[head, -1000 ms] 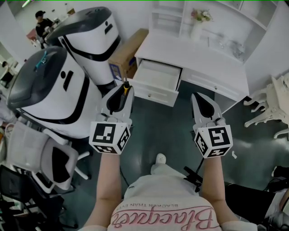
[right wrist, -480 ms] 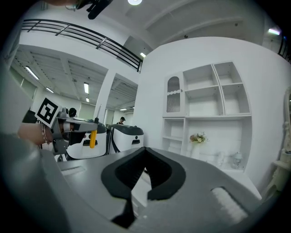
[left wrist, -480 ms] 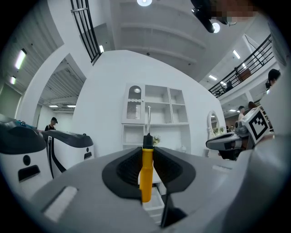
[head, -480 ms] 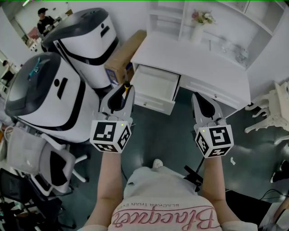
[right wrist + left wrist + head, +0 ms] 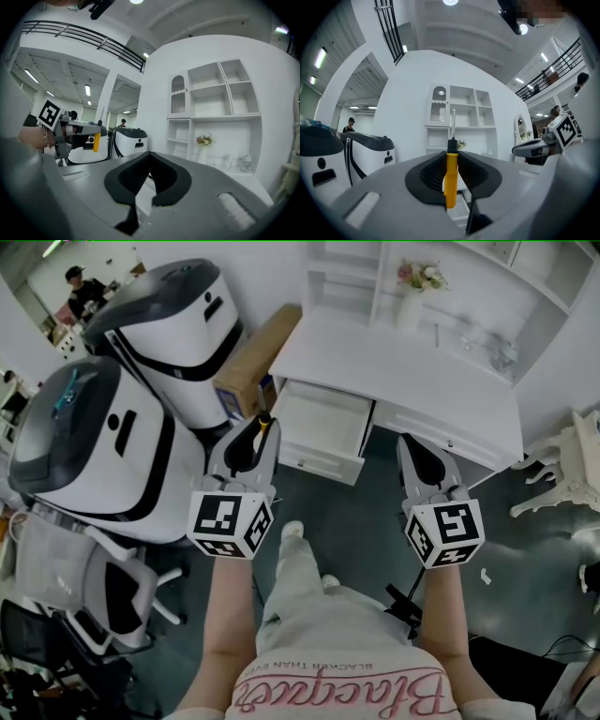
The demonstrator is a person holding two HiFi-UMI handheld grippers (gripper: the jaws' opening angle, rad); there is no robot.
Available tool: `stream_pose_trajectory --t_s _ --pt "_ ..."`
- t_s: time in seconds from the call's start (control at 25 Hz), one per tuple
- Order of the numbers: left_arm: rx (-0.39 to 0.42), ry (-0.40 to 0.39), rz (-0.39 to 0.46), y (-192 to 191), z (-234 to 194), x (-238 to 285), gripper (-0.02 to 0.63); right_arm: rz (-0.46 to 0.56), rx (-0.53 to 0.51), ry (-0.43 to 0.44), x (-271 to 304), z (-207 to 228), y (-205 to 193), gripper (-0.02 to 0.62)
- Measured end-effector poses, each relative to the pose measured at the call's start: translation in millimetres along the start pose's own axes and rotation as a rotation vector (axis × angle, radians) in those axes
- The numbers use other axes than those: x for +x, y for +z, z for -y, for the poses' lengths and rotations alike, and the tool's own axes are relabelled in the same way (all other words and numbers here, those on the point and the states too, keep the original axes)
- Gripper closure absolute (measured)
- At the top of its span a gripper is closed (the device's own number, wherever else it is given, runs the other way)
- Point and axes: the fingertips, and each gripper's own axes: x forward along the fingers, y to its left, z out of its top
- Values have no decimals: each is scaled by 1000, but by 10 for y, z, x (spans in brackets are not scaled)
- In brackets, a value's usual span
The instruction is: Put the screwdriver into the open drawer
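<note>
My left gripper [image 5: 255,430] is shut on a yellow-handled screwdriver [image 5: 263,424], which stands upright between its pads with the metal shaft pointing up. In the left gripper view the screwdriver [image 5: 450,174] fills the gap of the left gripper [image 5: 451,157]. The open white drawer [image 5: 315,461] of the desk lies just ahead and to the right of that gripper, a short way off. My right gripper [image 5: 412,442] is held level beside it, in front of the desk's closed drawer. In the right gripper view the right gripper [image 5: 149,154] is shut and empty, tips meeting.
Two big white-and-grey machines [image 5: 103,437] stand at the left, and a cardboard box [image 5: 251,357] leans by the desk [image 5: 412,371]. A shelf unit with a flower vase [image 5: 411,292] sits on the desk. There is an office chair [image 5: 80,577] at lower left and white ornate furniture [image 5: 562,465] at right.
Both grippers have come nearer to the desk and drawer, which sit lower and closer in the head view. The person's foot has stepped forward. The grip on the screwdriver is unchanged.
</note>
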Motion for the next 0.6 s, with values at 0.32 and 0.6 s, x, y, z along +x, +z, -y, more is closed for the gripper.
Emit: stream_pose_trajectory --t_s 0.32,0.6 --pt "-18 -16 -1 -36 -281 376 511 -10 -10 -17 378 86 36 594" --pt "-16 -56 0 -56 -546 830 511 -6 3 -70 780 261 57 594"
